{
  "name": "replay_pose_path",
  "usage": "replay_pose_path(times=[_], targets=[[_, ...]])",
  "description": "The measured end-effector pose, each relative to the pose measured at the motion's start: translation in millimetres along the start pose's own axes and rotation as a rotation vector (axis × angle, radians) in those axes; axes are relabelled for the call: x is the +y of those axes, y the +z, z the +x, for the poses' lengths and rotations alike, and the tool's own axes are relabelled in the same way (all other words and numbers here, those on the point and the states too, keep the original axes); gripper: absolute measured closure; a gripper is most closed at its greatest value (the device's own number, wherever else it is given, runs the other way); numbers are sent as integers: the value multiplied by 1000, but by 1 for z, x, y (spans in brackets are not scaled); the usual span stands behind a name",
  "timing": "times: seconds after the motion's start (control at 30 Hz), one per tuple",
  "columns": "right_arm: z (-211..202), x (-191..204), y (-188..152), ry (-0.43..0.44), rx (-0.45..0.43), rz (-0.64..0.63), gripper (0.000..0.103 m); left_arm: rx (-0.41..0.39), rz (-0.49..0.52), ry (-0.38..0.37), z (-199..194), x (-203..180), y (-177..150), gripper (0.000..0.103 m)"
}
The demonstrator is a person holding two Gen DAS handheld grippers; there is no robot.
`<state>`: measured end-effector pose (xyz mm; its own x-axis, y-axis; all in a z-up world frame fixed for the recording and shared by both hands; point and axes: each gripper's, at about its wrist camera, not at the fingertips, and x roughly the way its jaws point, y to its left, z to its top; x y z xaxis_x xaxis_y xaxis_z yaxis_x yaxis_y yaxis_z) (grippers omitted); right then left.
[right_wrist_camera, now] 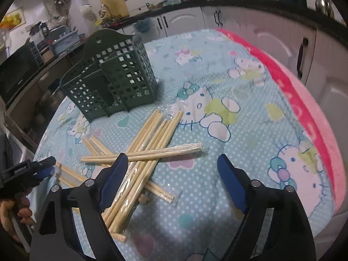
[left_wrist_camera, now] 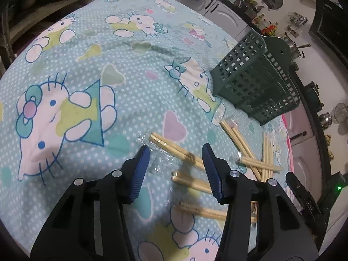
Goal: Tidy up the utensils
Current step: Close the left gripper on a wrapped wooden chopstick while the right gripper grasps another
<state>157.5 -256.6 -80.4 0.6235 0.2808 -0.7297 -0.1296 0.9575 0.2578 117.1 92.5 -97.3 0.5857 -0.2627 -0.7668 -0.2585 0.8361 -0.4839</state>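
Observation:
Several pairs of wooden chopsticks in clear wrappers lie crossed in a loose pile [right_wrist_camera: 150, 143] on a light blue Hello Kitty cloth [right_wrist_camera: 239, 130]. A dark green perforated utensil holder [right_wrist_camera: 113, 80] stands behind the pile; it also shows in the left wrist view [left_wrist_camera: 254, 82]. My left gripper [left_wrist_camera: 176, 154] is open, low over a wrapped chopstick pair [left_wrist_camera: 174, 146] that lies between its fingers. My right gripper [right_wrist_camera: 171, 163] is open and empty, with the pile under its left finger. The left gripper also shows at the left edge of the right wrist view [right_wrist_camera: 30, 169].
The cloth [left_wrist_camera: 87, 76] covers the whole table, with a pink edge [right_wrist_camera: 304, 100] on the right. White cabinets [right_wrist_camera: 261, 28] and a dark counter with jars and pots run behind the table. More chopsticks [left_wrist_camera: 258, 156] lie toward the holder.

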Motion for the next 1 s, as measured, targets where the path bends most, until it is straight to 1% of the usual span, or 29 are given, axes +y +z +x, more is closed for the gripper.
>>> replay_pose_path(times=[0.17, 0.33, 0.47, 0.53, 0.7, 0.8, 0.9, 0.93, 1.0], targets=[[14, -12, 3, 54, 46, 76, 34, -23, -4, 16, 5, 4, 5, 70], [20, -20, 6, 92, 49, 126, 42, -45, 24, 36, 6, 2, 5, 76], [24, -25, 11, 129, 49, 155, 52, -59, 26, 41, 7, 4, 5, 81], [25, -29, 14, 149, 51, 178, 56, -61, 24, 39, 8, 5, 6, 82], [29, -40, 17, 197, 56, 255, 57, -64, 12, 35, 9, 7, 8, 84], [34, -47, 19, 219, 66, 302, 63, -71, 5, 30, 10, 8, 10, 87], [36, -51, 23, 223, 66, 319, 73, -75, -3, 28, 11, 9, 12, 88], [38, -53, 24, 227, 68, 329, 78, -76, -3, 28, 11, 9, 12, 88], [38, -56, 26, 236, 66, 344, 83, -75, -5, 26, 11, 10, 14, 90]])
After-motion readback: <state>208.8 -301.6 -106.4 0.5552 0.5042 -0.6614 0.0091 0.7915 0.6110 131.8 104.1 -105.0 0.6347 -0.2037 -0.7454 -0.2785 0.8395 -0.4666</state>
